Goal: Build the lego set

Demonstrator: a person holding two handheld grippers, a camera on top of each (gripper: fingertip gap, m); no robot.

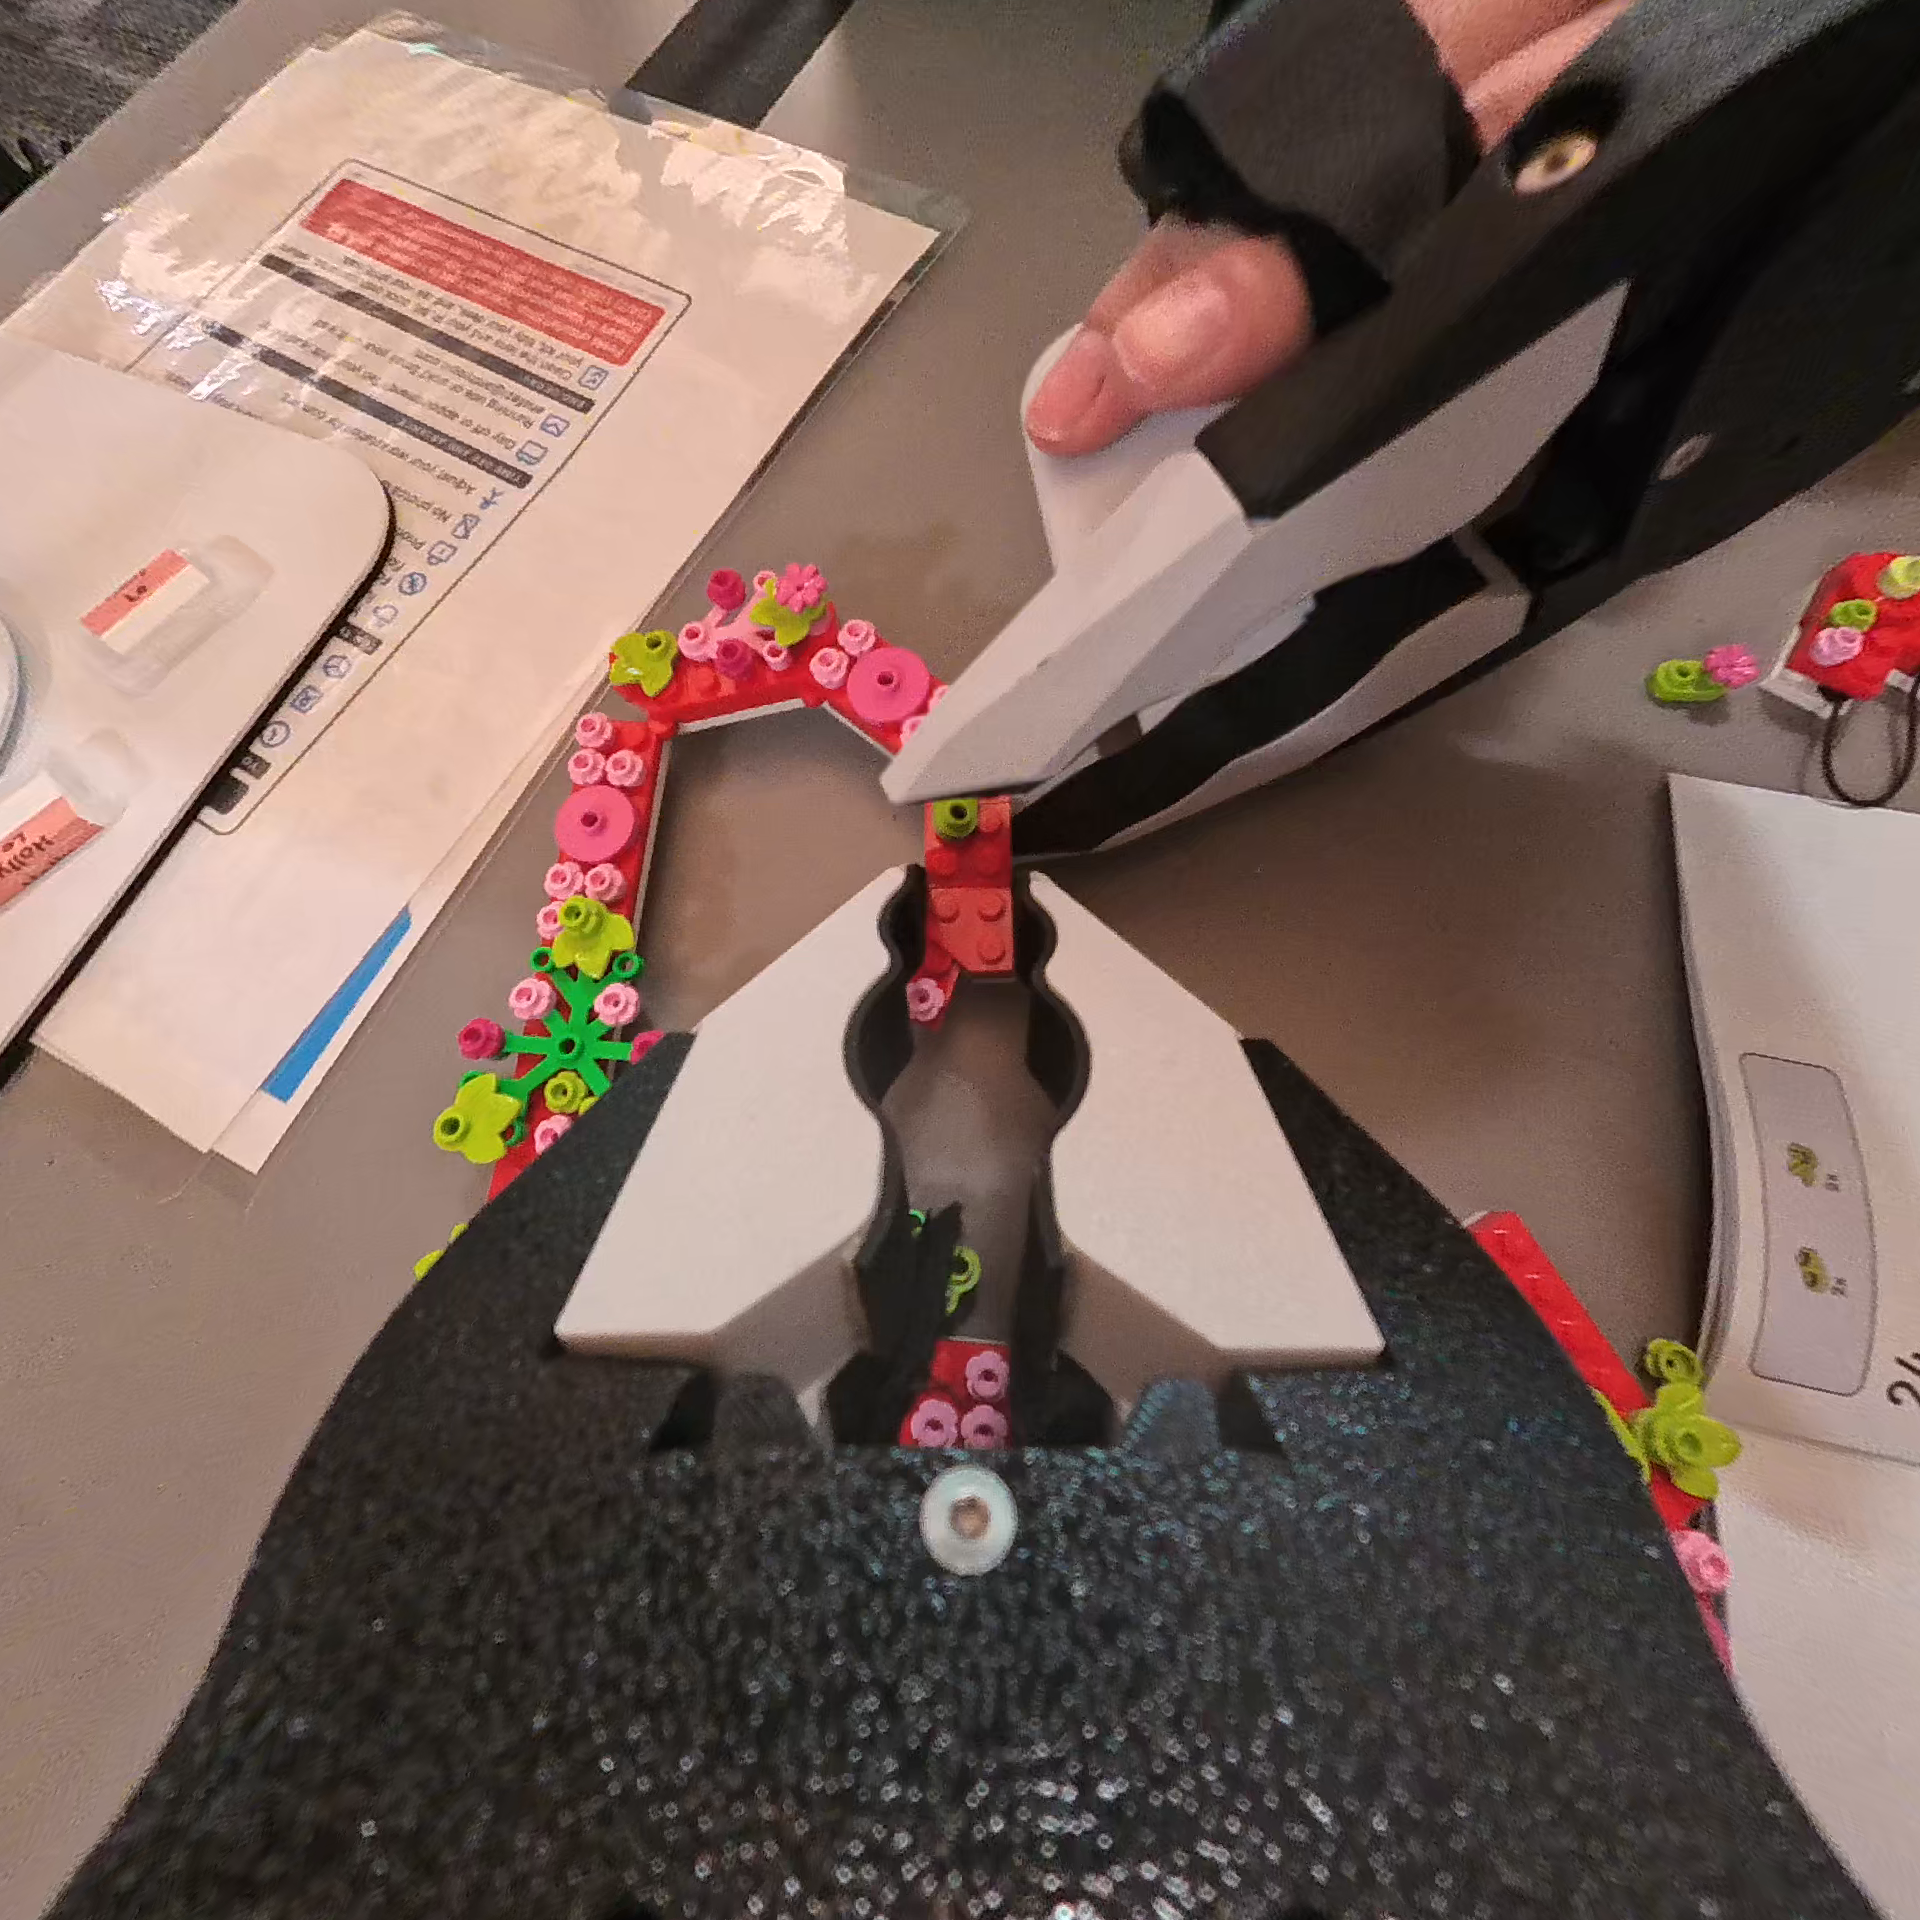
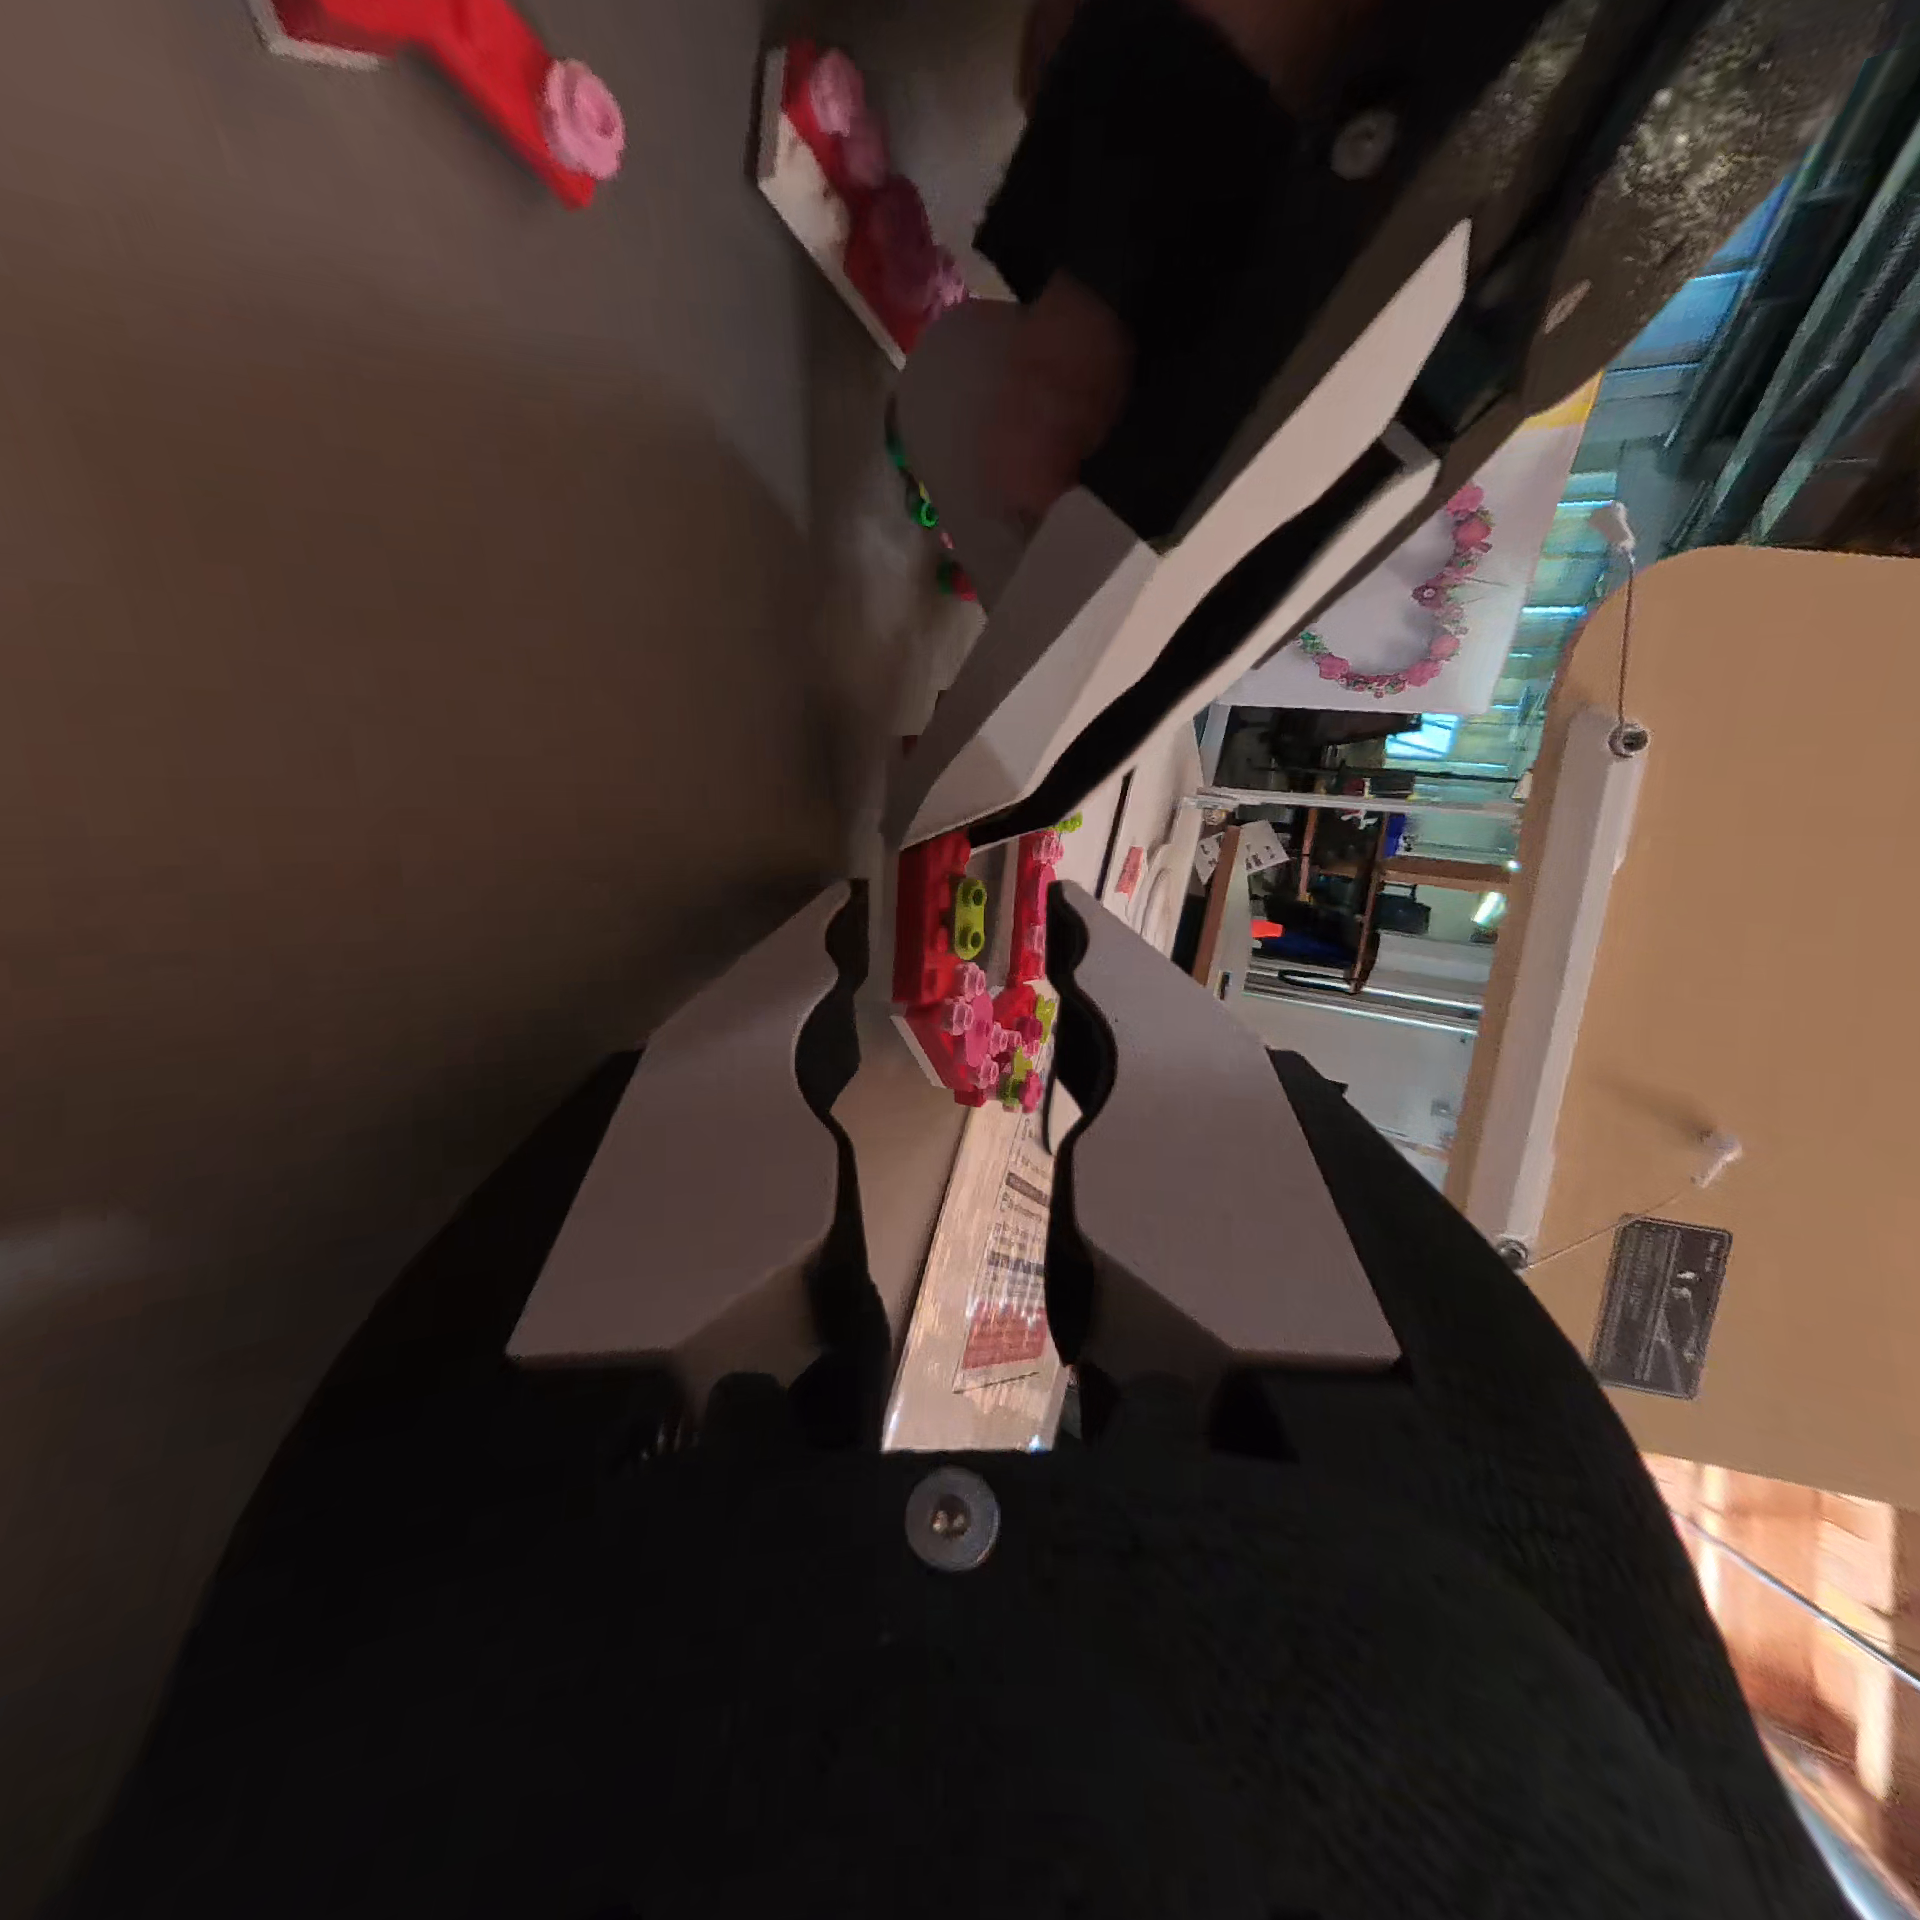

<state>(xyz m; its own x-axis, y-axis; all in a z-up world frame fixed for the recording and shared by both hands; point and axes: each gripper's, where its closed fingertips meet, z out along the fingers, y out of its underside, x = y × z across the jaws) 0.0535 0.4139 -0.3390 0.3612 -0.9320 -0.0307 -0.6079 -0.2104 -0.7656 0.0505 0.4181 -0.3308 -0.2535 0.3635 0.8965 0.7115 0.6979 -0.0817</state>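
Paperwork lies toward the table's left edge: a clear plastic sleeve (image 1: 499, 436) over white sheets, with the grey table (image 1: 1299, 987) bare beyond it. Just right of these papers rests the task's thing, a red heart-shaped lego frame (image 1: 644, 790) studded with pink flowers and lime and green leaves, its open middle showing the tabletop.

At the centre, the left gripper (image 1: 971, 894) has its fingers drawn narrow on a red inner section (image 1: 971, 920) of the frame, holding it steady. Meeting it from the upper right, the right gripper (image 1: 961, 795) tapers to nearly closed tips at a small lime piece (image 1: 956, 816) sitting on that red section; whether the tips actually pinch it I cannot tell. In the right wrist view the lime piece (image 2: 969, 914) appears seated on the red studs.

Toward the right edge lie a separate red flowered sub-assembly (image 1: 1860, 634) and the instruction booklet (image 1: 1808, 1143).

The step in hand looks like fixing a lime decoration onto the heart's inner point. Next, it likely calls for firm downward pressure while the left gripper braces the frame, then a clean release.
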